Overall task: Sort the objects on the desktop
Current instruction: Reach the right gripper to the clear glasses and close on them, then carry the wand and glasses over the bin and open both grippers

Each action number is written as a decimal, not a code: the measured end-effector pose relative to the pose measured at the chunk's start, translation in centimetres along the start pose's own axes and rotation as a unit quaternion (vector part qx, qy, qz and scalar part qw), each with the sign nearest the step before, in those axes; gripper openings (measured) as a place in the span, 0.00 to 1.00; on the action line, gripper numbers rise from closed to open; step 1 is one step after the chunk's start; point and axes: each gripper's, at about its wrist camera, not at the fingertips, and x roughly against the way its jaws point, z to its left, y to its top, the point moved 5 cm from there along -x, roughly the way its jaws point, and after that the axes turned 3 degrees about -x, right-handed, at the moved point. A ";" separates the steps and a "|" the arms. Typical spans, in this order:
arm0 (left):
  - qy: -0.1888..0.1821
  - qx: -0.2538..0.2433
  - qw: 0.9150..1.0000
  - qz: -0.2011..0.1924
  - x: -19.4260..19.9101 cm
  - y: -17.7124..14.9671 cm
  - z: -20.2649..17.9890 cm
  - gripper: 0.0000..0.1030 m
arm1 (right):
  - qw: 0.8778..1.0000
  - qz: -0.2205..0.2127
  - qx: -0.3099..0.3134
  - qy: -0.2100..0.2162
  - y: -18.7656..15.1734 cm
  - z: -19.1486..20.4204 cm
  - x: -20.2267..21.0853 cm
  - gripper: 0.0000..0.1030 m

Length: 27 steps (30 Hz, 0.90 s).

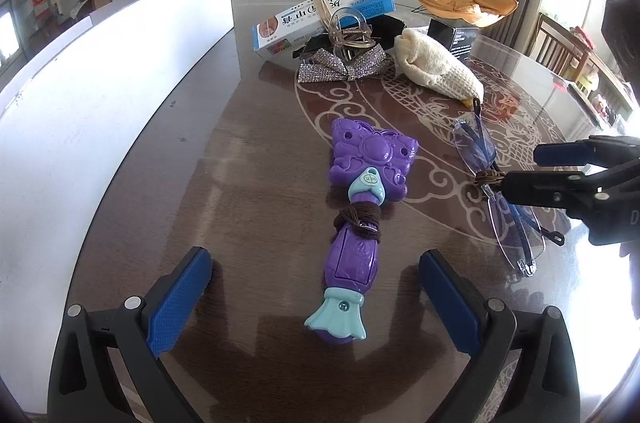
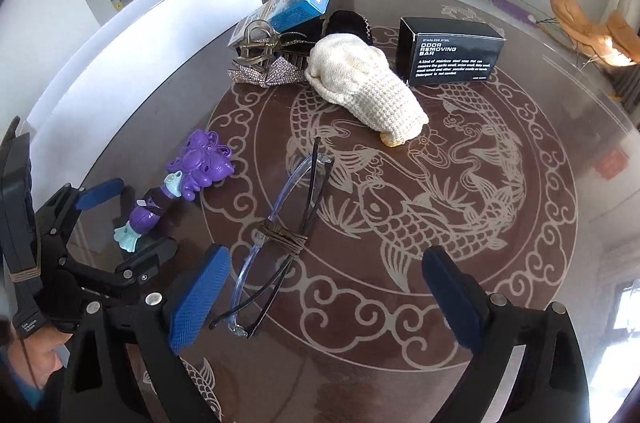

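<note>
Two grippers stand open: the left gripper straddles the purple toy wand, and beside the wand the right gripper should centre on the folded glasses before closing.

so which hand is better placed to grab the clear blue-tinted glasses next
Right. The right gripper hangs open at the folded blue-tinted glasses, its left pad beside them; the left gripper straddles the purple toy wand.

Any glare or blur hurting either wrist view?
Left wrist view: blown-out glare along the table's right edge, white board overexposed, purple toy sharp. Right wrist view: even light, mild sheen at right, glasses crisp; fisheye bends both.
</note>
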 end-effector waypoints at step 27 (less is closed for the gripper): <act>-0.127 0.054 0.986 -0.089 9.6 2.1 3.8 0.20 | 1.000 -0.014 0.006 -0.011 2.0 4.1 6.4 0.29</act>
